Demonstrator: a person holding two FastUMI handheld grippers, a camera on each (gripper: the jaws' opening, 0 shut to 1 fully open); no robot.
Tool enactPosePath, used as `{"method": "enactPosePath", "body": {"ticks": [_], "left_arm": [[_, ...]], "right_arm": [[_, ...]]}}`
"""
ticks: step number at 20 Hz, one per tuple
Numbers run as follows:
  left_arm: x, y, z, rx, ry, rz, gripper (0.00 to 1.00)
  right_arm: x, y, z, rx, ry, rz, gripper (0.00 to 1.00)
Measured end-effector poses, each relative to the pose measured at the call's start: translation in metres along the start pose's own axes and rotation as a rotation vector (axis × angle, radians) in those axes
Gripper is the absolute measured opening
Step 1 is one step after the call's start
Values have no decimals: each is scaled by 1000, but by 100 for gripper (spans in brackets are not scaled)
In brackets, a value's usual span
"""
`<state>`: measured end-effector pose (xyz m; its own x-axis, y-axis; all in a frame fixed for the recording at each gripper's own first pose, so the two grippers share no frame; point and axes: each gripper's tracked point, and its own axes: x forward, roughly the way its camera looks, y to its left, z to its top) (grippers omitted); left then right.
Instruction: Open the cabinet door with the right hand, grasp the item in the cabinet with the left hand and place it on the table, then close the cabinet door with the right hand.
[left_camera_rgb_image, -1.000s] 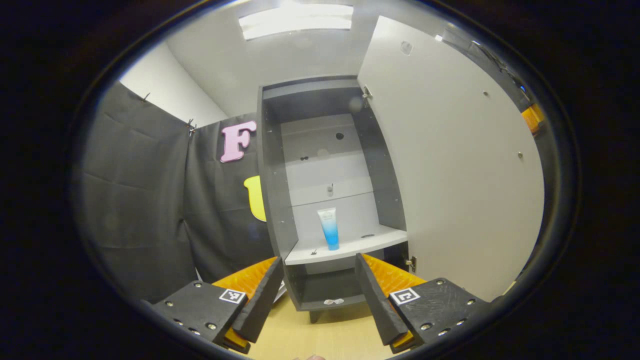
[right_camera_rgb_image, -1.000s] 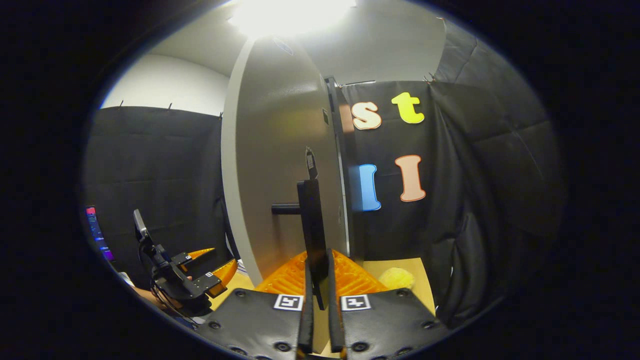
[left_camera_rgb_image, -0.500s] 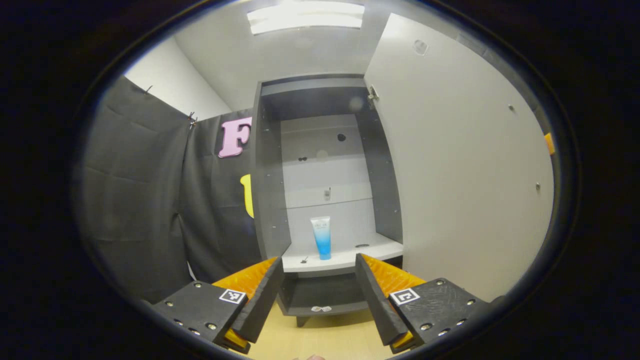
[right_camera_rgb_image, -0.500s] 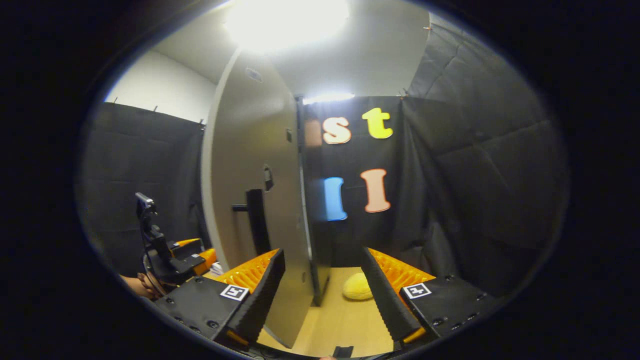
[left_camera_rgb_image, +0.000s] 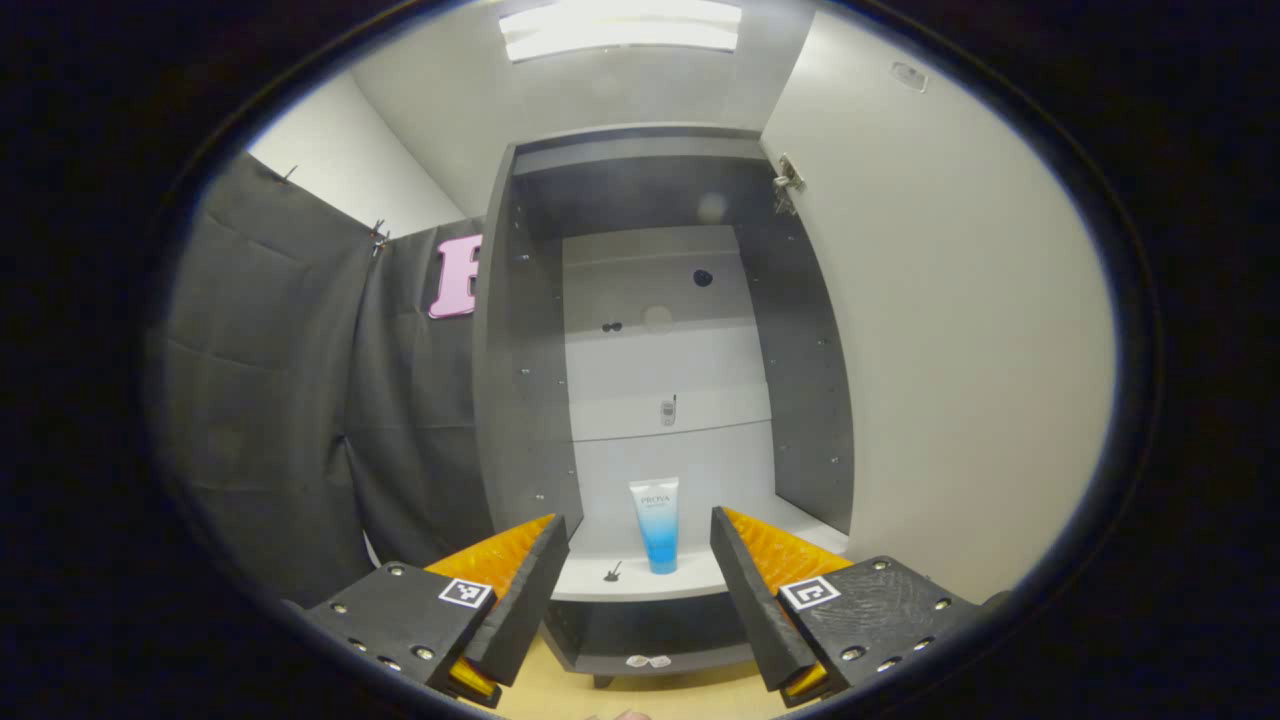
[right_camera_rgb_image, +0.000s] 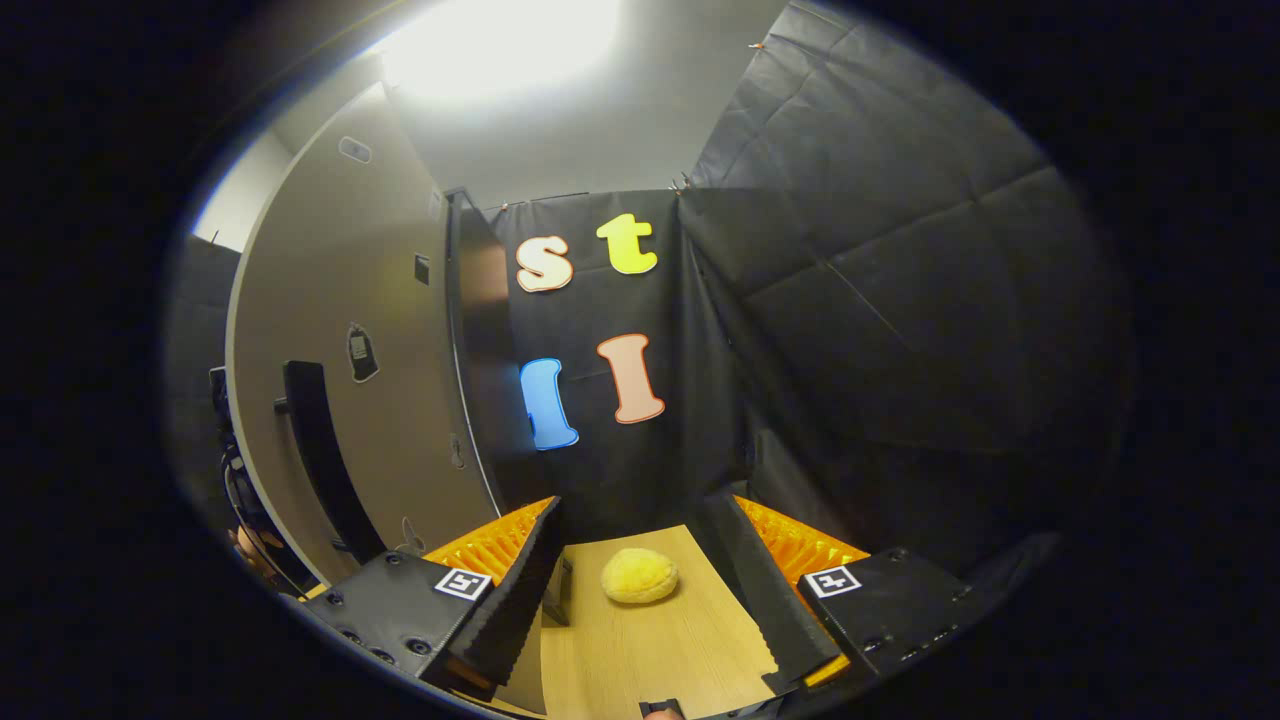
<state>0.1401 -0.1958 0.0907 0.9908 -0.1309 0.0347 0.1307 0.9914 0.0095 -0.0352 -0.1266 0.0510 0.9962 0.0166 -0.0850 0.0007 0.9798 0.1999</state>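
In the left gripper view the grey cabinet stands with its white door swung wide to the right. A white-and-blue tube stands upright on the cabinet's white shelf. My left gripper is open, a short way in front of the shelf, with the tube showing between its fingers. In the right gripper view the open door with its dark bar handle is off to the left. My right gripper is open above the wooden table, holding nothing.
A yellow sponge-like lump lies on the table ahead of the right gripper. Black cloth walls close in behind and to the right. A lower cabinet compartment sits under the shelf. At the far left, past the door, a hand shows.
The right gripper let go of the door handle, opened, and swung right, away from the door. The left gripper moved closer to the cabinet, so the tube looks larger and lower.
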Motion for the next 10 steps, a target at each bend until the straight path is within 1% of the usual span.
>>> {"method": "enactPosePath", "body": {"ticks": [1, 2, 3, 4, 8, 9, 10], "left_arm": [[12, 0, -3, -9, 3, -8, 87], [24, -2, -5, -16, 6, -15, 89], [34, -3, -9, -22, 9, -22, 89], [45, -4, -11, -28, 11, -31, 87], [74, -8, -21, -36, 23, -50, 87], [81, -10, -26, -41, 32, -56, 89], [89, -10, -32, -46, 42, -59, 87]], "right_arm": [[9, 1, 0, 2, 5, -21, 98], [13, -4, 0, -4, 5, -49, 98], [20, -8, 0, -8, 5, -80, 98], [20, -11, -1, -9, 5, -103, 98], [23, -13, -3, -13, 14, -167, 98], [24, -16, -5, -18, 16, -188, 98], [24, -17, -5, -20, 19, -205, 98]]}}
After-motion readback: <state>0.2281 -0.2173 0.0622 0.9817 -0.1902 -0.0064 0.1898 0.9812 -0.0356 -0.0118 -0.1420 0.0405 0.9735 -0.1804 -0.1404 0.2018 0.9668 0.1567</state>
